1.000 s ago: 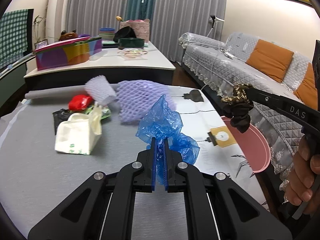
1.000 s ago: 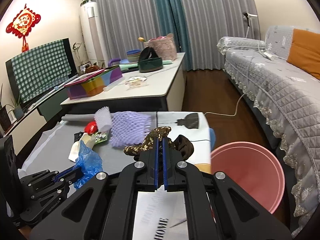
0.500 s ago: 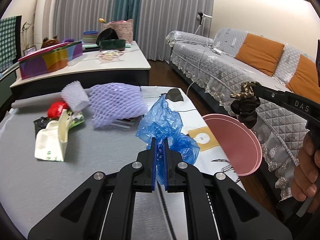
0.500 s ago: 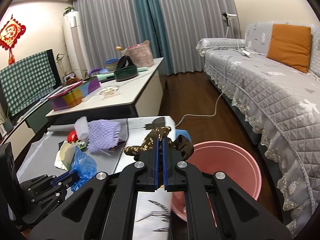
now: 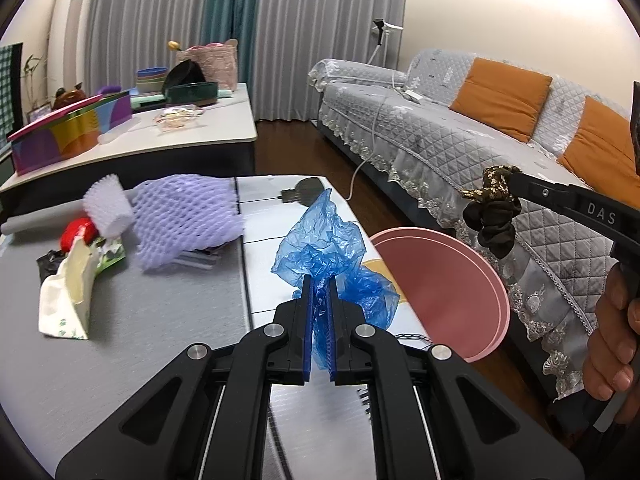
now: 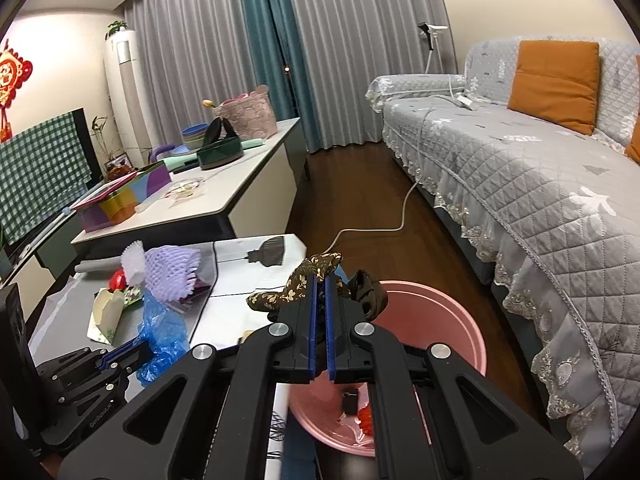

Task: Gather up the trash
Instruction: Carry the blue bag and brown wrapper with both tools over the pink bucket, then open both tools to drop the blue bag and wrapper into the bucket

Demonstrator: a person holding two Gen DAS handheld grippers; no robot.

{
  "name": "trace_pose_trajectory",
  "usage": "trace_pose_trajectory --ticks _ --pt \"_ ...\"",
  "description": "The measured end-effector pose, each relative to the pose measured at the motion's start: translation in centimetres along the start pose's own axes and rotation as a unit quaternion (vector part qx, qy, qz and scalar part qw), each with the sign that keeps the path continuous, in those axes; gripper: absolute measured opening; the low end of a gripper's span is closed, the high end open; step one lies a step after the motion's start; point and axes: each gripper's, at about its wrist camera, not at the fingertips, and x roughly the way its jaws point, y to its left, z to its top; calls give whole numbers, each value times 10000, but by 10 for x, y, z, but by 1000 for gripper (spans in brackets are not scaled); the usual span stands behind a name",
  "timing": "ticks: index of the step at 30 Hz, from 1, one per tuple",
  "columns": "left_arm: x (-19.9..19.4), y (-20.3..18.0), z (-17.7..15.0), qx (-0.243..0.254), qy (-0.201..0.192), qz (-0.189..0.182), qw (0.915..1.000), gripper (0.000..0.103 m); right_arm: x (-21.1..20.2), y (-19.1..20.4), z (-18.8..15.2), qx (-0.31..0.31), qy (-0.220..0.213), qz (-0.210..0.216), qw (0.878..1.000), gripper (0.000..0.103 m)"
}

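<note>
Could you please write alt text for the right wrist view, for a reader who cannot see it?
The right gripper is shut on a dark floral fabric scrunchie above a pink bin beside a low table. At lower left, the left gripper holds a crumpled blue plastic bag; a grey quilted sofa fills the right.

The left gripper (image 5: 319, 280) is seen pointing forward and downward, its jaws closed to a narrow slit on a blue plastic bag (image 5: 326, 248) that bunches out past the tips toward 12 o'clock. The right gripper (image 6: 320, 280) is likewise angled downward, its jaws clamped on a dark patterned cloth (image 6: 304, 284). In the left wrist view, the right gripper is found at 3 o'clock, gripped by a bare hand (image 5: 612, 344) with fingers curled around the handle.
</note>
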Motion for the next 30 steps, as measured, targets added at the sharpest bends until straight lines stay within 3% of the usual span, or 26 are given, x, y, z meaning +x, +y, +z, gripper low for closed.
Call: trace_pose_trajectory --ticks 17,30 --pt "34 -42 14 207 -19 -607 9979 5 9 -50 2 308 36 -417 9986 4" --pt "76 -81 15 533 242 -954 9937 5 18 -73 2 503 90 -652 9966 4"
